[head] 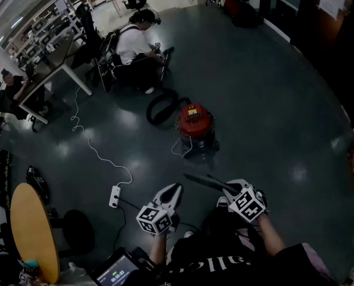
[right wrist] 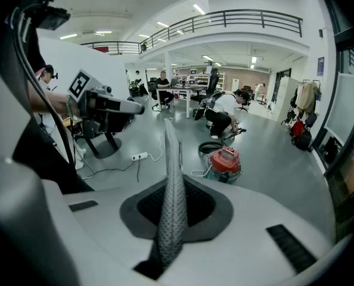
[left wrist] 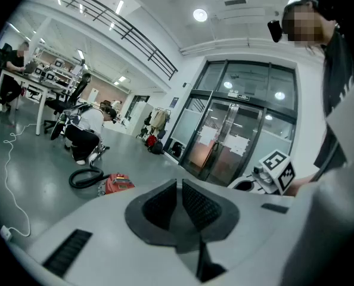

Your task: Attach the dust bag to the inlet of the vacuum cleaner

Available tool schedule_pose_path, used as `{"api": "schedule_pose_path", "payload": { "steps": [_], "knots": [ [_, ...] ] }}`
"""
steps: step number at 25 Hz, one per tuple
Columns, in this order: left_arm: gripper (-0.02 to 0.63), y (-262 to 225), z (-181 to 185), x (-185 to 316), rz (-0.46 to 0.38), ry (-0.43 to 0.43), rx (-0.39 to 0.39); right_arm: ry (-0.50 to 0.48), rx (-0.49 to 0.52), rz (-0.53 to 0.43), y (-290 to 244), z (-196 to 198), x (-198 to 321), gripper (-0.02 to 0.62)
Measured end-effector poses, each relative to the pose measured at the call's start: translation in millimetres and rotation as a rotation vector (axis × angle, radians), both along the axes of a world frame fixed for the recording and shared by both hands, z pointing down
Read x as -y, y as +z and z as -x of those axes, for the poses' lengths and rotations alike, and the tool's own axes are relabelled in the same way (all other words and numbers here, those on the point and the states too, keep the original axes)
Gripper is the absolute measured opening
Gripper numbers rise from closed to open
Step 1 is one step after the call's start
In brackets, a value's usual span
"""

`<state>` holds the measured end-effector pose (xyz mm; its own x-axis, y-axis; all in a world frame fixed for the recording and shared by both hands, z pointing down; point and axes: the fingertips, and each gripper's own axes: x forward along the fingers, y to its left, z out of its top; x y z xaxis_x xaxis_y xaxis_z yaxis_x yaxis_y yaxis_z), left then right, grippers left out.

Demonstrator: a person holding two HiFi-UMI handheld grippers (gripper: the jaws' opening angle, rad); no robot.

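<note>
Vacuum cleaner point(head: 195, 124), red with a dark base, stands on the grey floor point(head: 266, 100) well ahead of both tools in the head view. A black hose point(head: 162, 107) curls just beyond it on the left tool's side. Further out a person point(head: 135, 49) crouches on the floor. The left tool point(head: 176, 187) and right tool point(head: 193, 177) are held low and side by side, near each other but apart. A white power strip point(head: 114, 196) lies on the floor just outside the left tool, and its white cable point(head: 93, 151) snakes away ahead.

From the left gripper view, the left tool point(left wrist: 179, 186) has its pads nearly together, with only a thin slit between them and nothing in it. The vacuum cleaner point(left wrist: 118, 183) sits far ahead and off to the tool's left with the hose point(left wrist: 84, 177) beside it, and the crouching person point(left wrist: 84, 130) is beyond that. Glass doors point(left wrist: 230, 130) fill the wall straight ahead of the tip. The right tool's marker cube point(left wrist: 278, 168) shows close by on the right.

From the right gripper view, the right tool point(right wrist: 168, 133) is fully closed, its pads pressed into one narrow blade, and it grips nothing. The vacuum cleaner point(right wrist: 224, 159) stands past the tip, a little to its right. The hose point(right wrist: 210, 146) and the crouching person point(right wrist: 224, 115) are behind it. The left tool point(right wrist: 138, 107) reaches in from the left, with the power strip point(right wrist: 140, 156) on the floor below it.
</note>
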<state>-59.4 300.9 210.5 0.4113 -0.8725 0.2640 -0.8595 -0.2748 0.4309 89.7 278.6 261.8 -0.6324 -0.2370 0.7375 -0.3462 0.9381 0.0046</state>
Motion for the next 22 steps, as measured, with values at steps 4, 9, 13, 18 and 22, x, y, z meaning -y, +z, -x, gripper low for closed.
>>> {"api": "schedule_pose_path", "payload": {
  "steps": [4, 9, 13, 18, 22],
  "knots": [
    [0.034, -6, -21, 49, -0.019, -0.023, 0.006, -0.042, 0.006, 0.009, 11, -14, 43, 0.038],
    [0.034, -11, -36, 86, -0.024, -0.027, 0.020, -0.064, 0.027, 0.016, 14, -24, 85, 0.038],
    [0.034, -13, -31, 107, -0.012, -0.041, 0.032, -0.066, 0.030, 0.032, 19, -27, 104, 0.038],
    [0.034, 4, -12, 146, 0.005, -0.001, 0.085, -0.053, 0.039, 0.068, 45, -16, 126, 0.038],
    [0.035, 21, 11, 187, -0.005, 0.050, 0.097, -0.013, 0.000, 0.081, 64, 1, 146, 0.038]
  ]
}}
